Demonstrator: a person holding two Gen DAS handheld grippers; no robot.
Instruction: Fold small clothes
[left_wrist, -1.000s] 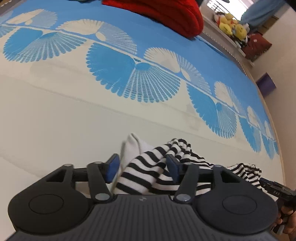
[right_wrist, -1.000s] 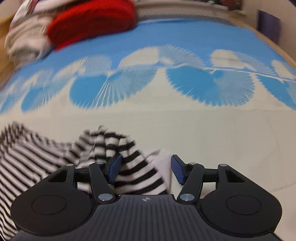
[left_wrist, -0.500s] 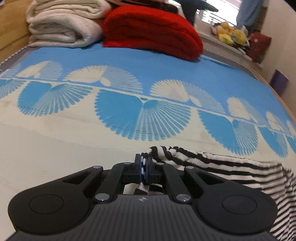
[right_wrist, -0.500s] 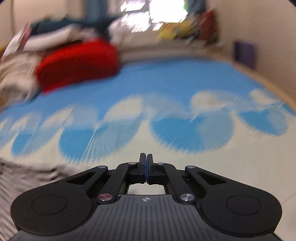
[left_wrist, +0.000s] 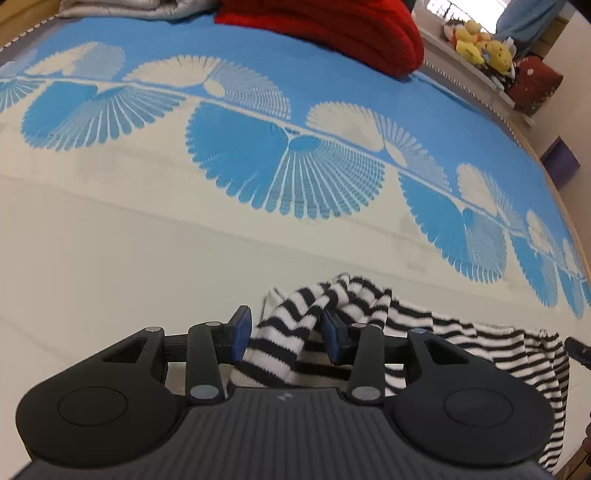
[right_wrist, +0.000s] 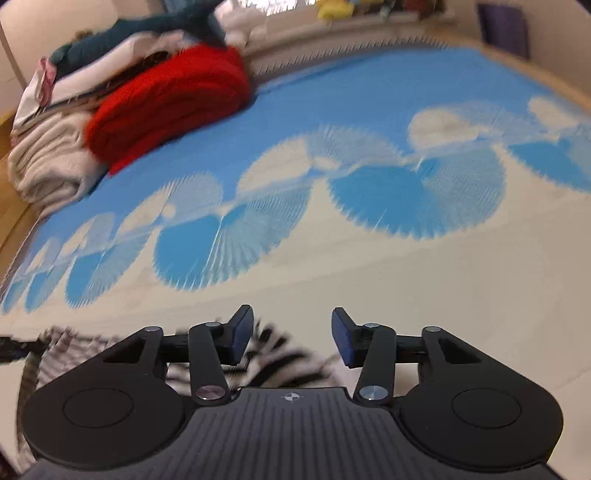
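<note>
A black-and-white striped small garment (left_wrist: 354, 317) lies crumpled on the cream part of the bed cover. My left gripper (left_wrist: 286, 330) is open, and a bunched corner of the garment sits between its blue pads (left_wrist: 240, 328), loose. In the right wrist view the same garment (right_wrist: 280, 362) is blurred and lies under and between the fingers. My right gripper (right_wrist: 291, 334) is open, with its blue pads (right_wrist: 341, 338) wide apart.
The bed cover (left_wrist: 258, 155) is blue with white fan shapes, cream toward me. A folded red blanket (left_wrist: 332, 26) and pale folded blankets (right_wrist: 48, 158) lie at the far end. Soft toys (left_wrist: 480, 48) sit on a ledge beyond. The bed's right edge (left_wrist: 569, 221) borders the floor.
Half a second ago both grippers were shut, the left one on the striped garment and lifted. Now both are open and low, and the garment lies on the bed.
</note>
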